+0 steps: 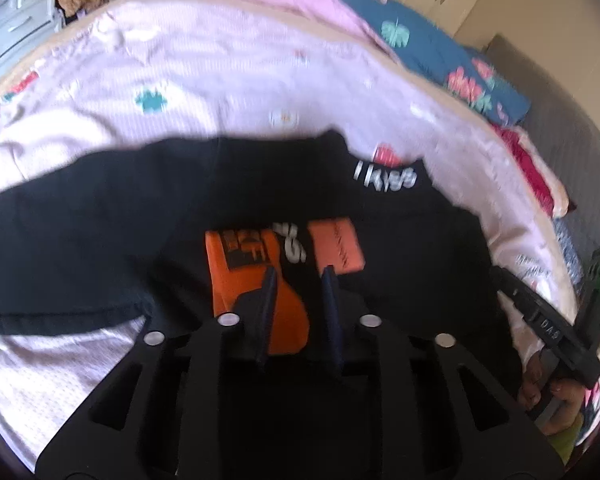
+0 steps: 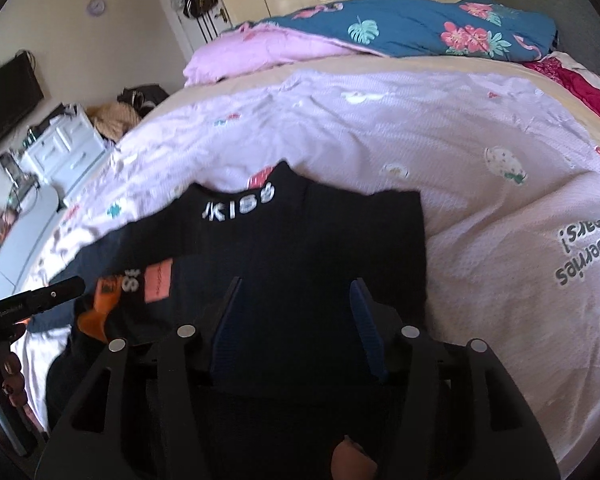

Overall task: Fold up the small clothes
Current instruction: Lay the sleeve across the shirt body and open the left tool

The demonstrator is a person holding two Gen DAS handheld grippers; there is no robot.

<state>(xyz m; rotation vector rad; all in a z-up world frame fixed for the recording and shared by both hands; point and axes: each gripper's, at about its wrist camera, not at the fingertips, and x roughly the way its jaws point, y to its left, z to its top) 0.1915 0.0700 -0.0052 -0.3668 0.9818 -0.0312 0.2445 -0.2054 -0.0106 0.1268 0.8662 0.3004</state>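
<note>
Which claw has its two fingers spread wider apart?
The right gripper: its blue fingers stand wide apart over the black printed T-shirt. The left gripper has only a narrow gap between its fingers, above the shirt's orange print.

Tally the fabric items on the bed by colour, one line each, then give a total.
Black: 1, the T-shirt
Pale pink printed: 1, the sheet
Pink and blue floral: 1, the quilt
Red: 1, the cloth
Total: 4

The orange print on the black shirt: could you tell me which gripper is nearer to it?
Left. The left gripper hangs right over the orange print; the right gripper is beside it.
</note>
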